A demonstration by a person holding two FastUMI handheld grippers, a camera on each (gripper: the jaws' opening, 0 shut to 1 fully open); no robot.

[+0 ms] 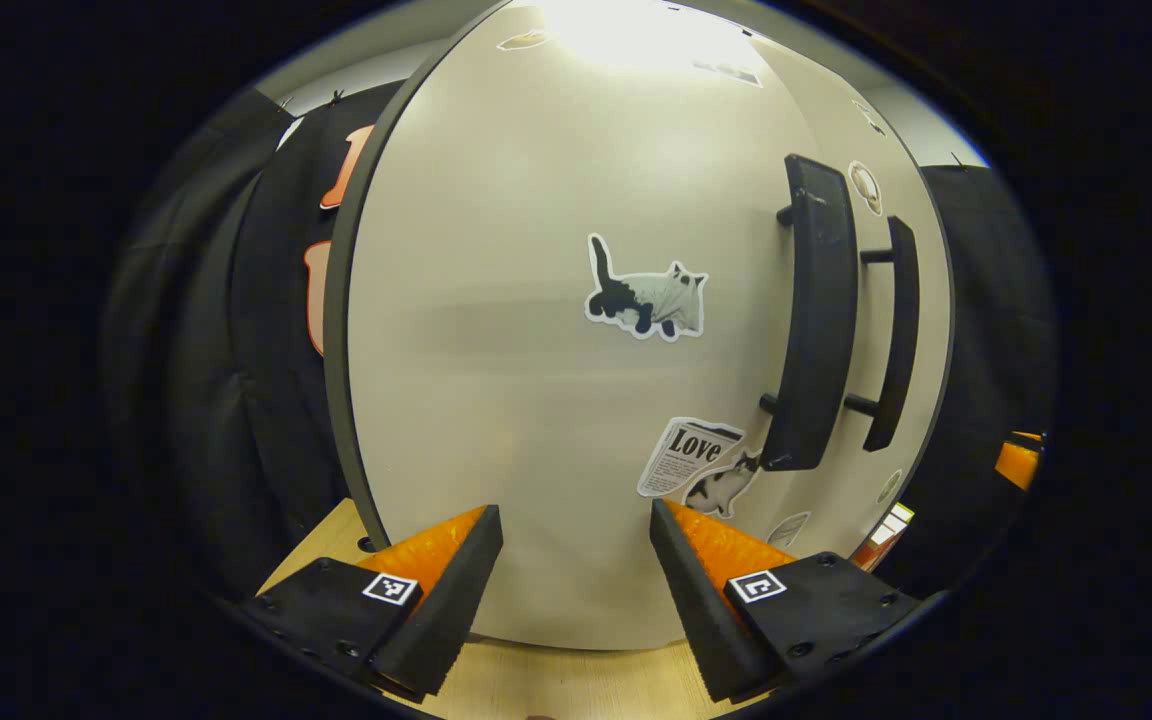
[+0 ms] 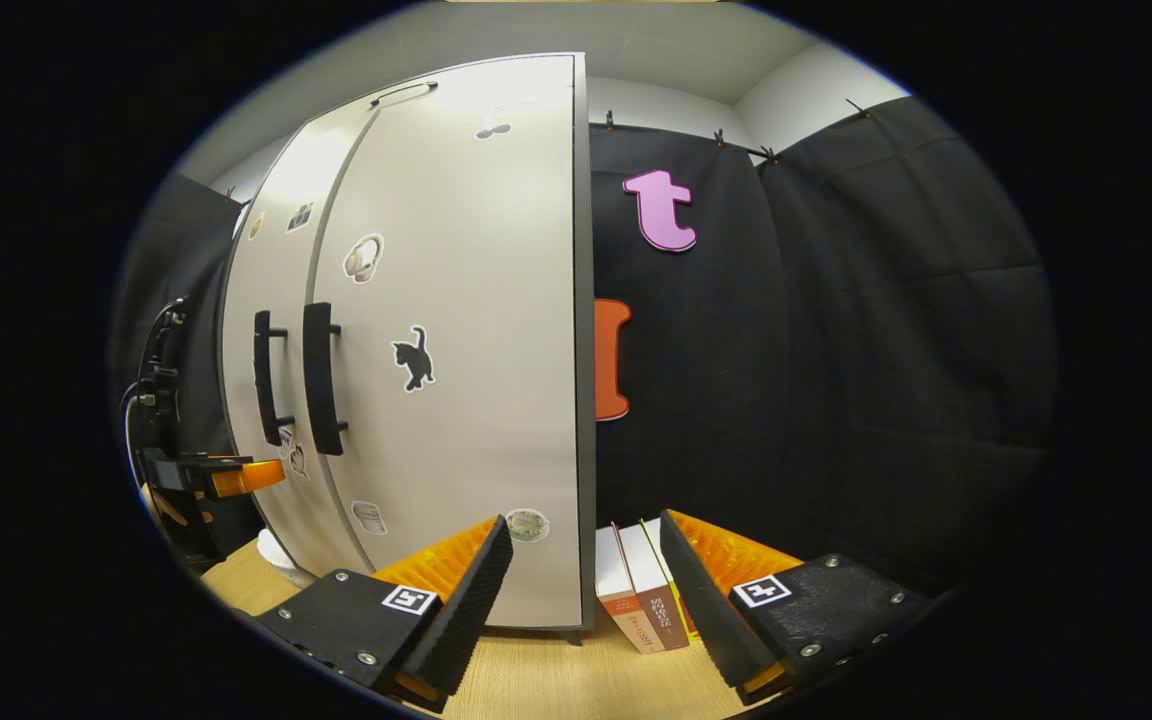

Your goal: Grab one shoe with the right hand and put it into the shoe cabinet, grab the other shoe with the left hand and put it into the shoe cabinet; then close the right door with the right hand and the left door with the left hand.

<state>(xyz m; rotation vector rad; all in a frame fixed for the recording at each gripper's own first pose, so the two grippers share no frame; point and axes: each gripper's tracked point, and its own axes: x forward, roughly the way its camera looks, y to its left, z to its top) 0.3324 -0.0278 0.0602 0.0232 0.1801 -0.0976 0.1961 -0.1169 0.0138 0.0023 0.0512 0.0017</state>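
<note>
The shoe cabinet's pale left door stands close in front of my left gripper, which is open with nothing between its fingers. Both black bar handles sit side by side at the seam, and the doors look flush and shut. In the right gripper view the whole cabinet stands to the left, with its right door and left door shut. My right gripper is open and empty, level with the cabinet's right edge. The left gripper shows farther off, right at the left door below the handles.
Several books stand upright on the wooden table against the cabinet's right side. Black cloth walls close in behind and to both sides. A white object sits low by the cabinet's left foot.
</note>
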